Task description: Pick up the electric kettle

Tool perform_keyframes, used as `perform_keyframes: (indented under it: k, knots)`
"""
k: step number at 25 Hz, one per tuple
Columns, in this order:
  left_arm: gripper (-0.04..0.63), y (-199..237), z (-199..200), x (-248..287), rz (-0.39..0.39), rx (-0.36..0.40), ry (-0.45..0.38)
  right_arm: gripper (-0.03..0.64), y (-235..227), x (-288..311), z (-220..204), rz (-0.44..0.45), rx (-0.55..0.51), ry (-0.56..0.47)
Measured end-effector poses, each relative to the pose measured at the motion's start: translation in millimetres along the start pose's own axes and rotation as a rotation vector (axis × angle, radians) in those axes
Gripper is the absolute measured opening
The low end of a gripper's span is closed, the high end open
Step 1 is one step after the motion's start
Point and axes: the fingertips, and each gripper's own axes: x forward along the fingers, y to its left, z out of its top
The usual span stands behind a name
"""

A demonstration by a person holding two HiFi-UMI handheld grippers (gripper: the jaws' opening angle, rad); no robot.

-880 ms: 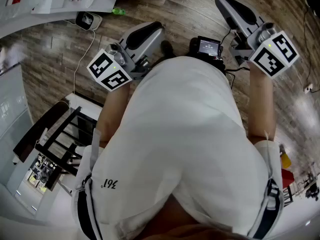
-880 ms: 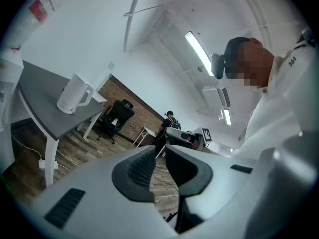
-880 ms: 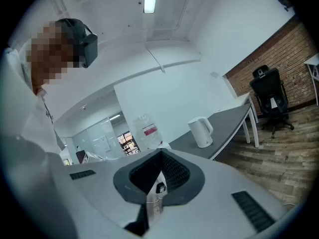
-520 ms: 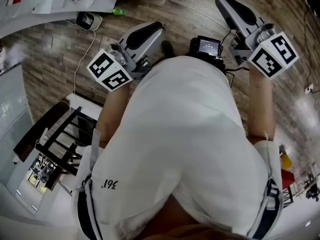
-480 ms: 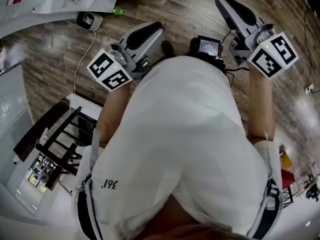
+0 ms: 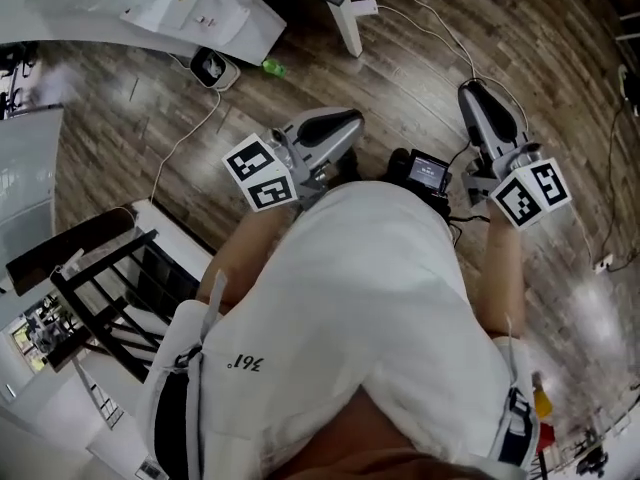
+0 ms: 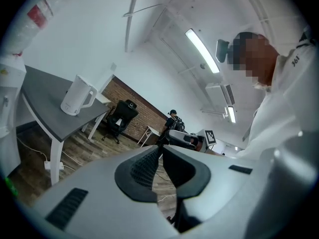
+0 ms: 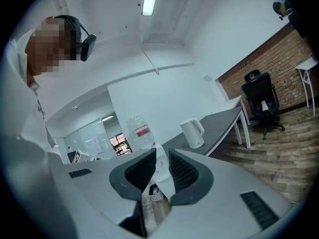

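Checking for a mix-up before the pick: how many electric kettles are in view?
1. The white electric kettle stands upright on the grey table; both gripper views show it. The head view shows none. More could be hidden out of frame.

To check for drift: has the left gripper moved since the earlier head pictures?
No. The camera itself shifted; the left gripper sits as before relative to the green item.

Cabinet [image 6: 200, 3] cut off at upper left, distant person [image 7: 172, 119] too small to be told, base of bottle [image 8: 138, 130] hidden by right gripper [image 8: 162, 156]
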Motion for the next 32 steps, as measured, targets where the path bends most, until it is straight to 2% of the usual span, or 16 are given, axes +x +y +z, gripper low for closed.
perform_keyframes:
  k: [3, 8, 18, 25, 32]
  knots:
    - [0.029, 5, 5, 2, 0.018, 0.013, -0.021, 0.096, -3, 4, 2, 0.005, -0.038, 0.008]
    - [0.031, 12, 10, 3, 0.056, 0.035, -0.047, 0.115, -7, 9, 2, 0.019, -0.068, 0.032]
    - [0.031, 26, 20, 31, 0.141, 0.038, -0.103, 0.115, -44, 3, 21, 0.021, -0.093, 0.055]
    - [0.043, 32, 27, 56, 0.194, 0.065, -0.118, 0.115, -74, 3, 20, 0.050, -0.082, 0.082]
    - [0.048, 50, 35, 56, 0.235, 0.060, -0.107, 0.115, -85, 29, 20, 0.087, -0.062, 0.086]
